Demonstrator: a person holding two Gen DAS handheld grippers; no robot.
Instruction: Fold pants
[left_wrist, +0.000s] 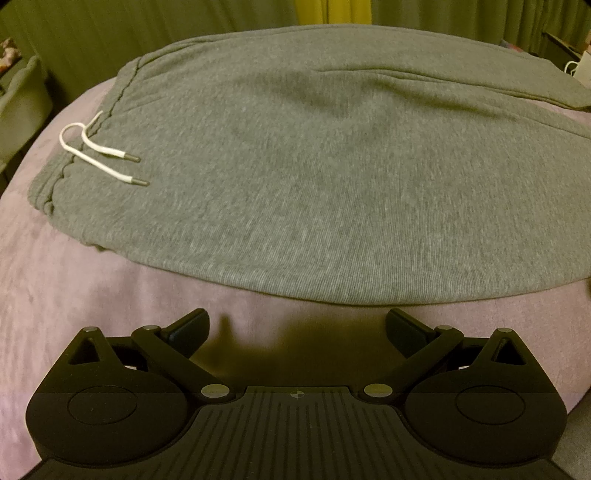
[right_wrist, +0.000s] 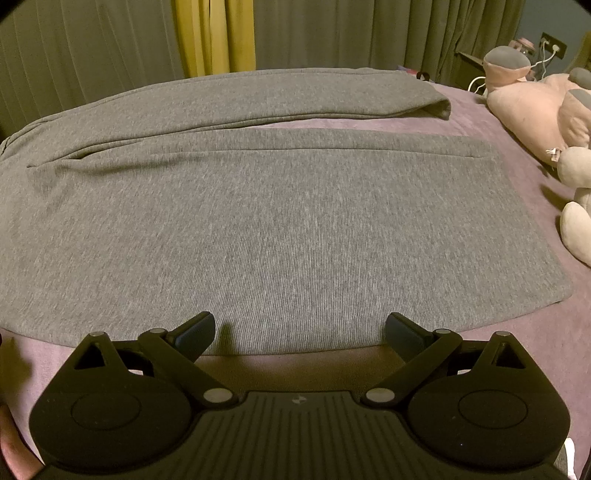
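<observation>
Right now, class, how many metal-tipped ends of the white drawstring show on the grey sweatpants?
2. One metal-tipped end lies farther back near the waistband; the other metal-tipped end lies nearer the camera, both on the grey sweatpants. Neither shows in the right wrist view.

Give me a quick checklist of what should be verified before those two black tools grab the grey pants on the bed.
1. Left tool open: ok, fingers spread, nothing between them.
2. Right tool open: ok, likewise.
3. Pants laid flat: mostly ok; both legs spread out, slight creases near the crotch.
4. Near edge of pants reachable: ok, it lies just ahead of both tools.
5. Drawstring out of the way: ok, it rests on the waistband end, away from the left tool.
6. Plush toys clear of the pants: ok, beside the leg ends, apart.
</observation>
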